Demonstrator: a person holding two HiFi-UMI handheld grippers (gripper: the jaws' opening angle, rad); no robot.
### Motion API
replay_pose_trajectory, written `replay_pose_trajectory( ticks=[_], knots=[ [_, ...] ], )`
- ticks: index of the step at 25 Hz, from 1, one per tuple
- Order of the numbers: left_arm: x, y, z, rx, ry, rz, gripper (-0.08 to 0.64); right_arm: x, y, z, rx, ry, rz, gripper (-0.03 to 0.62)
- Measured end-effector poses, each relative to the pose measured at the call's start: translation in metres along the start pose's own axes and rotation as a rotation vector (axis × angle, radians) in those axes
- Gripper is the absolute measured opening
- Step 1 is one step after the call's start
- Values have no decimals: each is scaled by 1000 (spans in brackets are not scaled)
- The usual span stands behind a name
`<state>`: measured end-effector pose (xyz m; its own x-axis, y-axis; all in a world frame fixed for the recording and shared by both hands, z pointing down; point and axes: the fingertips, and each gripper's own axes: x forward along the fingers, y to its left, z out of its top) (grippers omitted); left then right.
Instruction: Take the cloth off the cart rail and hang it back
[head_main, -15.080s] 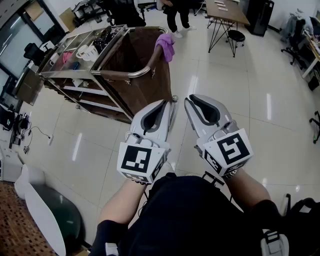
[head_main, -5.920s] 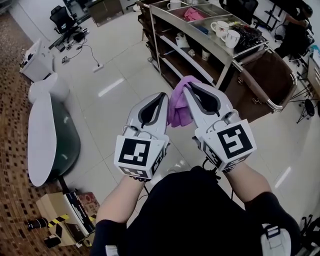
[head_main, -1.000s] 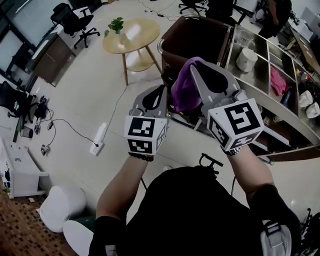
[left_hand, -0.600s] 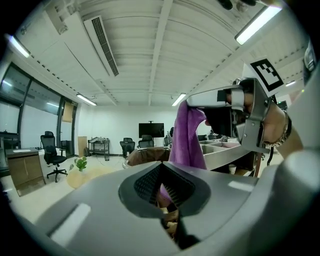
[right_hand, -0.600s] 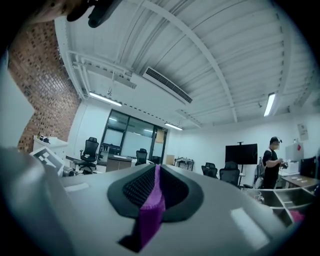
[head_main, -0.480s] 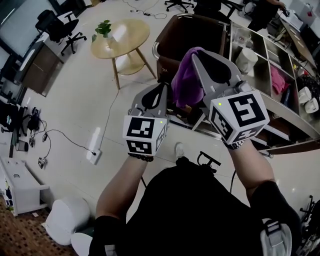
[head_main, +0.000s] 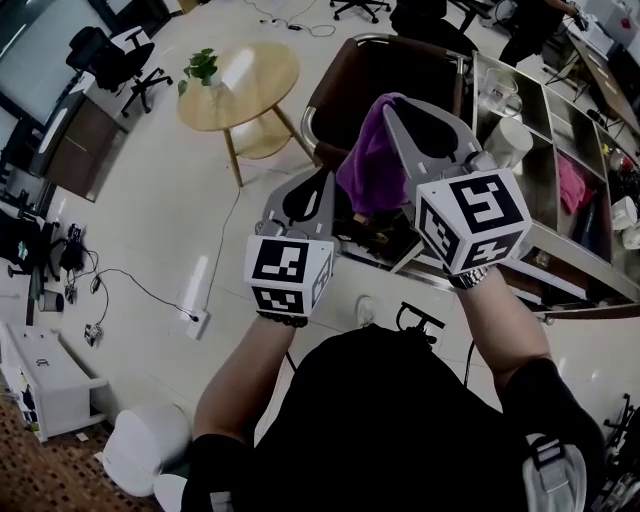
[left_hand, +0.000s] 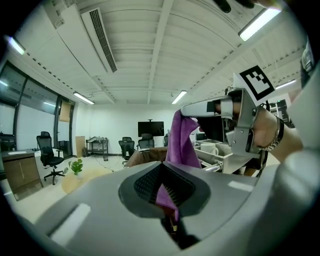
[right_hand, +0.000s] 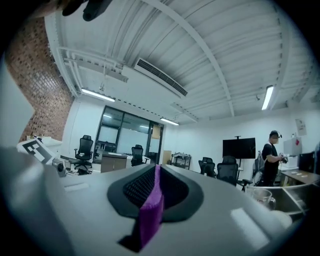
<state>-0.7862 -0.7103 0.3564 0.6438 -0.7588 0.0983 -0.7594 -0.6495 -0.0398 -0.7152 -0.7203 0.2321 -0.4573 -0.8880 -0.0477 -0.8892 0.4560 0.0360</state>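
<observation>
Just short of the cart (head_main: 470, 100) rail (head_main: 318, 92), the cloth (head_main: 368, 160) hangs stretched, its long axis near upright and its upper end leaning toward the cart. The right gripper (head_main: 400, 105) has its jaws pressed together on that upper end. The left gripper (head_main: 322, 180), lower and farther from the cart, pinches the bottom corner.

1 cloth (head_main: 368, 165), 2 grippers (head_main: 318, 190) (head_main: 400, 110), 1 cart (head_main: 400, 65)

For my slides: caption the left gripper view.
Left gripper and right gripper each grip the purple cloth near the cart.
</observation>
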Motion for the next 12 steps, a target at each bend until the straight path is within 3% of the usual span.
replay_pose_trajectory(
  ticks=[7,10,12],
  knots=[
    [35,28,-10,-20,28,8,-2,47,-30,-48,33,144,-8,40],
    [47,33,-13,-26,36,7,-2,60,-39,-71,46,237,-6,157],
    [53,35,-16,-29,41,4,-2,66,-44,-79,54,259,-9,176]
  ],
)
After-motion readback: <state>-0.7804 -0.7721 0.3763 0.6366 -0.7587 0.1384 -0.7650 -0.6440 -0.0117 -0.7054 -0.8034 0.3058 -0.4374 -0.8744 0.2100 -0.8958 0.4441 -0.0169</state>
